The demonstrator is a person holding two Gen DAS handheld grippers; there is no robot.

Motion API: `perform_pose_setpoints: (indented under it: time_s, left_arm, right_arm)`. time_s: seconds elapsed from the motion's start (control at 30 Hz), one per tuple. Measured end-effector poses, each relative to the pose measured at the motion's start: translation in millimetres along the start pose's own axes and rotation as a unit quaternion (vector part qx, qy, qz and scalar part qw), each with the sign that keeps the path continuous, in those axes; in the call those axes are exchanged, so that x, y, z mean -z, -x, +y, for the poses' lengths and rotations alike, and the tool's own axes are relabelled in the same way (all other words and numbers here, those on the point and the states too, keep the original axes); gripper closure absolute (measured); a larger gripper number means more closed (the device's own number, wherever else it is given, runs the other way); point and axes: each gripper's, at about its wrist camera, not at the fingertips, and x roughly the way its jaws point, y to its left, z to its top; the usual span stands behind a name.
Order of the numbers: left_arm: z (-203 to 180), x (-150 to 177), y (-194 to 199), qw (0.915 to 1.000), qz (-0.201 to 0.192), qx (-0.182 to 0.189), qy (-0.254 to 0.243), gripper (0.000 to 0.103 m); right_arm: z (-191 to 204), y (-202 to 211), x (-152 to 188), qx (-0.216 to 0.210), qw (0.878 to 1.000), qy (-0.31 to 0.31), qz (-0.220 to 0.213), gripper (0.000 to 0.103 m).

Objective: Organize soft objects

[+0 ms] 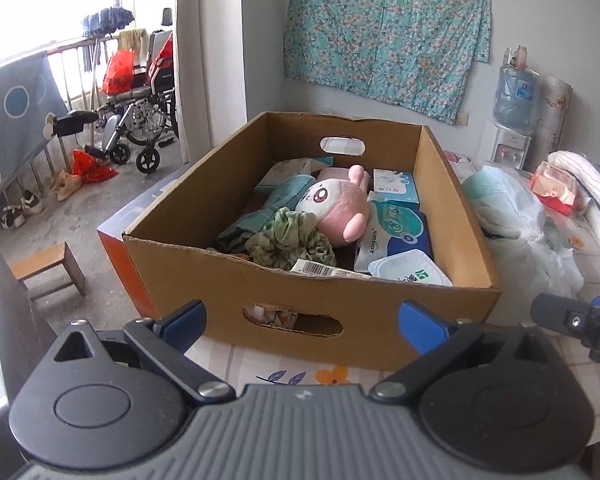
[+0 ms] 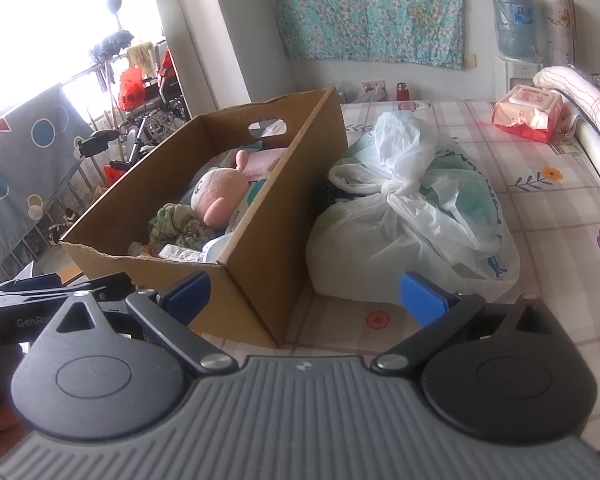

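Left wrist view, nearest plane: the left gripper (image 1: 302, 322) has its blue-padded jaws spread wide with nothing between them, directly in front of the near wall of the cardboard box (image 1: 312, 304), whose hand-hole sits between the two pads. The right gripper (image 2: 304, 298) is likewise spread and empty (its black body shows at the right edge of the left view); its left pad lies over the box's near right corner and its right pad over the foot of the knotted white plastic bag (image 2: 412, 216). Both box and bag rest on the checked floral tablecloth (image 2: 540, 200), the bag just beside the box's right wall.

Middle plane, inside the box: a green scrunchie (image 1: 290, 242) near the front, touching the pink plush toy (image 1: 336, 204) behind it, with wet-wipe packs (image 1: 396, 236) to the right and folded teal cloth (image 1: 260, 216) to the left. All lie beyond the pads, untouched.

Far plane: a red tissue pack (image 2: 528, 114) well apart on the cloth, a floral sheet (image 1: 384, 32) on the wall and a water dispenser (image 1: 514, 120) in the corner.
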Motion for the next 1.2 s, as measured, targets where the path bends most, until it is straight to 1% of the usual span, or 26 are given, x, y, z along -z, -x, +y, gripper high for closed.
perform_pose_setpoints:
  time_s: [0.1, 0.3, 0.47, 0.57, 0.63, 0.73, 0.83, 1.0, 1.1, 1.2]
  left_arm:
    - [3.1, -0.8, -1.1, 0.9999, 0.004, 0.006, 0.01, 0.0]
    - [7.6, -2.7, -2.7, 0.9998, 0.006, 0.004, 0.018, 0.0]
    - [7.7, -7.9, -2.1, 0.9998, 0.005, -0.004, 0.018, 0.0]
    - [8.5, -9.4, -4.3, 0.9994, 0.014, -0.008, 0.029, 0.0]
    - [8.1, -8.3, -6.1, 0.9991, 0.024, -0.014, 0.033, 0.0]
    - [4.9, -6.3, -8.6, 0.9987, 0.037, -0.022, 0.026, 0.0]
    - [1.3, -5.4, -9.7, 0.9984, 0.045, -0.025, 0.023, 0.0]
    - [-4.7, -7.2, -6.3, 0.999, 0.039, -0.021, 0.007, 0.0]
    - [-6.4, -9.3, -5.1, 0.9992, 0.036, -0.016, 0.005, 0.0]
    - [-6.9, -10.2, -5.0, 0.9993, 0.034, -0.015, 0.001, 0.0]
  right_arm:
    - [-1.1, -1.7, -1.1, 0.004, 1.0, -0.001, 0.003, 0.001]
    - [-1.1, 0.2, -4.4, 0.013, 1.0, 0.003, 0.002, 0.001]
    - [4.5, 4.2, -9.7, 0.026, 0.999, 0.027, -0.005, 0.001]
    - [9.0, 5.2, -8.5, 0.035, 0.999, 0.038, -0.007, 0.001]
    - [10.4, 2.6, -7.2, 0.03, 0.999, 0.041, 0.001, 0.001]
    - [12.7, -0.7, -6.5, 0.016, 0.999, 0.038, 0.013, 0.001]
    - [17.5, -2.8, -7.5, 0.014, 0.999, 0.046, 0.015, 0.001]
    - [22.3, -8.0, -12.9, 0.018, 0.998, 0.057, 0.018, 0.001]
    - [26.1, -11.9, -15.6, 0.027, 0.997, 0.068, 0.018, 0.001]
    - [28.2, -16.0, -16.1, 0.026, 0.997, 0.074, 0.023, 0.001]
